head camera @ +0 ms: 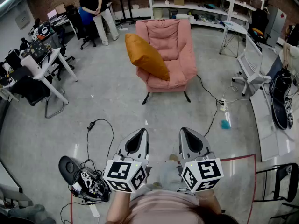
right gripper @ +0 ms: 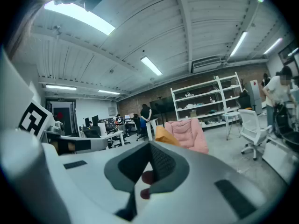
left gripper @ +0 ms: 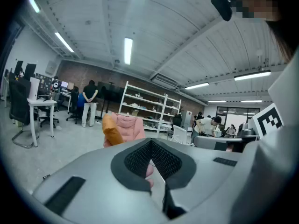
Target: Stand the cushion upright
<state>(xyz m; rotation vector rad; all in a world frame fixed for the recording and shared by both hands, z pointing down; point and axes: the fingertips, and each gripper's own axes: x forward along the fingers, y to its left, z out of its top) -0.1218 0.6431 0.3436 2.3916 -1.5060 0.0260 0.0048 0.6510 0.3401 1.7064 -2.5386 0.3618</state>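
An orange cushion (head camera: 146, 56) leans tilted against the left arm of a pink armchair (head camera: 170, 55) across the room. It also shows in the left gripper view, the cushion (left gripper: 110, 129) beside the armchair (left gripper: 128, 127), and in the right gripper view as the cushion (right gripper: 165, 135) before the armchair (right gripper: 189, 133). My left gripper (head camera: 138, 135) and right gripper (head camera: 189, 134) are held side by side near my body, well short of the chair. Both are shut with nothing between their jaws.
Cables and a charger (head camera: 91, 124) lie on the floor at left, with a pile of gear (head camera: 88, 182) nearer me. A power strip (head camera: 223, 105) and cord run right of the chair. Desks (head camera: 44, 62), a standing person (head camera: 96, 8), shelves (head camera: 201, 3) and office chairs (head camera: 250, 69) ring the room.
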